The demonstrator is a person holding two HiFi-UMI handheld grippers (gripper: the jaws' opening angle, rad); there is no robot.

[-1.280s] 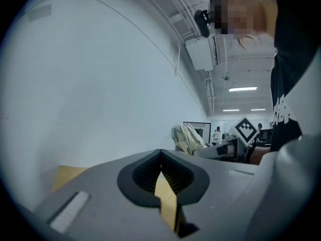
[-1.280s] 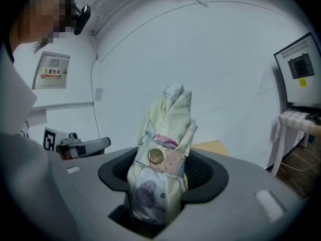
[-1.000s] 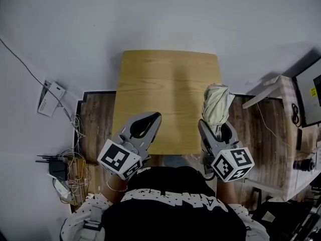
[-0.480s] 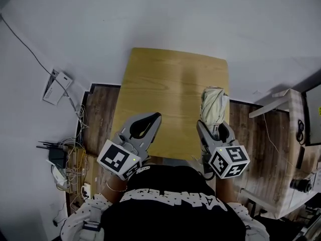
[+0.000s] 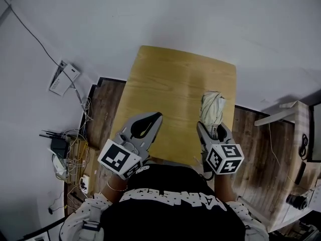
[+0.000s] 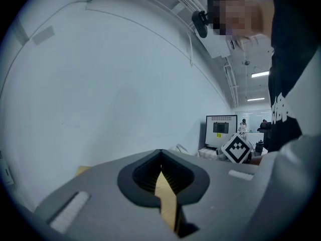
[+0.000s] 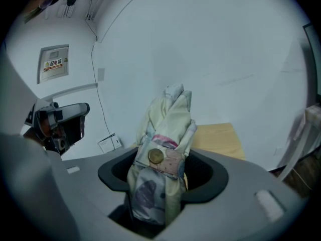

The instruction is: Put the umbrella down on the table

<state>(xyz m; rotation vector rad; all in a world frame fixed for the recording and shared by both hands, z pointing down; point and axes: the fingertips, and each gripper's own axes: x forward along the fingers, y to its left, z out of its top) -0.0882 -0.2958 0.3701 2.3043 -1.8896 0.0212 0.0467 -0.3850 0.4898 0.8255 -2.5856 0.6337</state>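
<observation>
A folded pale-yellow umbrella (image 5: 212, 108) with a pink strap and brass snap (image 7: 156, 156) sticks forward out of my right gripper (image 5: 213, 128), which is shut on its lower end. It hangs over the near right part of the small wooden table (image 5: 170, 79); whether it touches the top I cannot tell. In the right gripper view the umbrella (image 7: 168, 127) fills the space between the jaws of my right gripper (image 7: 163, 167). My left gripper (image 5: 154, 118) hovers at the table's near left edge, jaws together with nothing in them. In its own view the left gripper (image 6: 160, 152) shows its tips meeting.
A white router (image 5: 63, 78) and a tangle of cables and power strips (image 5: 67, 157) lie on the floor at the left. A light wooden bench (image 5: 296, 134) stands at the right. The white wall rises just behind the table. A monitor (image 6: 221, 129) stands far off.
My right gripper has sunk with the umbrella, closer to the tabletop. The left gripper has hardly moved. The head view has shifted, so the table sits further right.
</observation>
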